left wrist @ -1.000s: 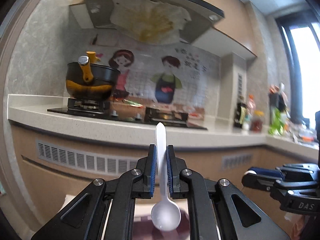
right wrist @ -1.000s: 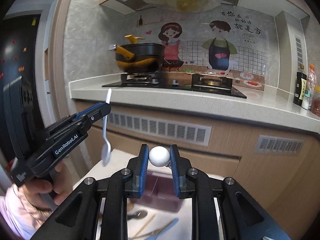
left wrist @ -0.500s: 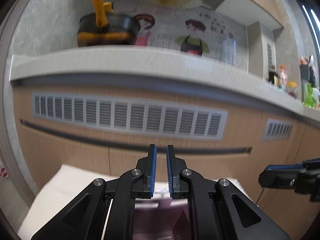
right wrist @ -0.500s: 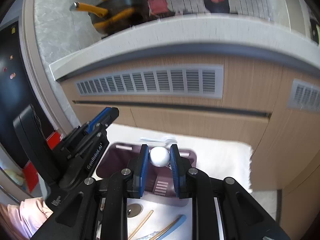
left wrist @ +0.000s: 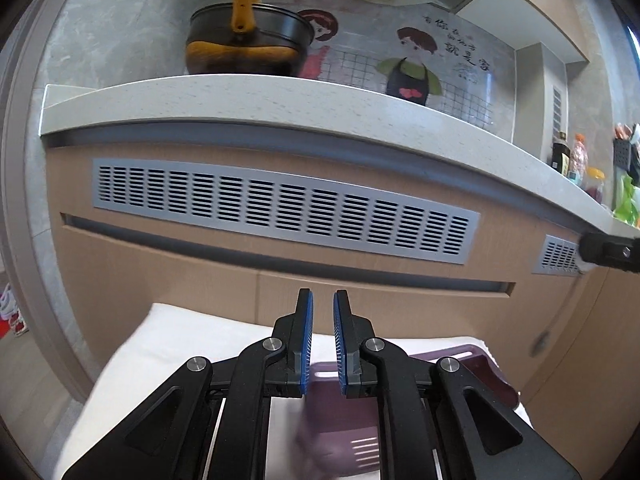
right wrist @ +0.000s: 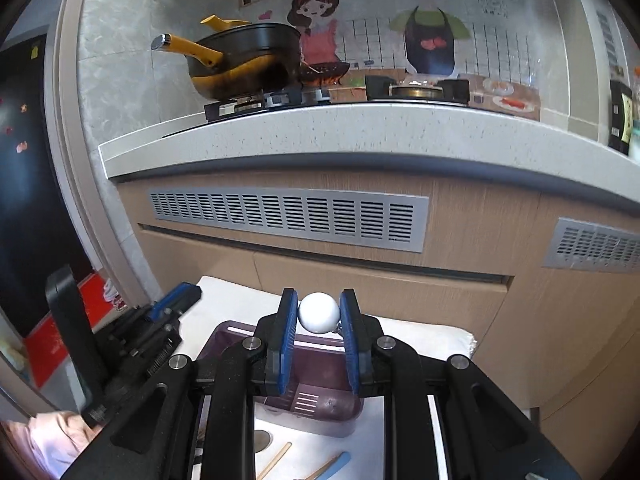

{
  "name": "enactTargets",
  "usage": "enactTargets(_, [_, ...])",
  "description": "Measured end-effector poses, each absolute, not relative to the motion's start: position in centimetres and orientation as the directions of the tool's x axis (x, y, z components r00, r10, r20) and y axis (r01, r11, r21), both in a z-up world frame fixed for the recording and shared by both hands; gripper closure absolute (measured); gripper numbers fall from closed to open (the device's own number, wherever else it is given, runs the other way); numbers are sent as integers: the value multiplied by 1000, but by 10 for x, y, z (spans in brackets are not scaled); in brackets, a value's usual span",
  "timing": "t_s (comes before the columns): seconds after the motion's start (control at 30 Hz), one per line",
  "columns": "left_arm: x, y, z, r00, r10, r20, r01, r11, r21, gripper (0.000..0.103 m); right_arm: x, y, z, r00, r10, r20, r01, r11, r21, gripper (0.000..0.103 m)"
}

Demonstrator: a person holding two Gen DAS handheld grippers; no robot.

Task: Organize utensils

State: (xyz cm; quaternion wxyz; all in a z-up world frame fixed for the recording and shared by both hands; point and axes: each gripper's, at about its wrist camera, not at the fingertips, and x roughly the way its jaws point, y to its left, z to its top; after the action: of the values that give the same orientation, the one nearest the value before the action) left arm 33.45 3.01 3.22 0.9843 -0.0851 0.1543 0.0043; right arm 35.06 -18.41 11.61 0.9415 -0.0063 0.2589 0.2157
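My right gripper (right wrist: 319, 312) is shut on a white round-ended utensil (right wrist: 319, 313) and holds it over the purple slotted basket (right wrist: 320, 400). My left gripper (left wrist: 321, 308) is open a little and empty, above the basket's near end (left wrist: 472, 364). It also shows at the left of the right wrist view (right wrist: 176, 300). A metal spoon bowl (right wrist: 262, 438), wooden chopsticks (right wrist: 276, 460) and a blue-tipped utensil (right wrist: 338, 462) lie on the white table (right wrist: 240, 300) in front of the basket.
A kitchen counter (right wrist: 360, 128) with a hob and a black and yellow pan (right wrist: 248, 64) runs behind the table. Wooden cabinet fronts with grey vents (left wrist: 280, 212) face me. My hand in a pink sleeve (right wrist: 52, 440) is at the lower left.
The white spoon my left gripper held one second ago is gone from it, and its jaws now stand slightly apart. Both grippers dipped toward the basket, then rose a little.
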Motion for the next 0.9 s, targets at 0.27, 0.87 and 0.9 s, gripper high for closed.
enactTargets(0.27, [313,60,24,906,-43,-421,-27,987,-159,91,324,-182,125,756,404,-516,-418,904,95,83])
enactTargets(0.87, [264,49,-70,525,-295,-799,123,955,-271,88,256,-153,39,626,398,-671,-480,875,71,83])
enactTargets(0.9, [263,48,-76,509,-297,-808,116,954,-277,86,256,-155,39,629,398,-667,-475,877,76,83])
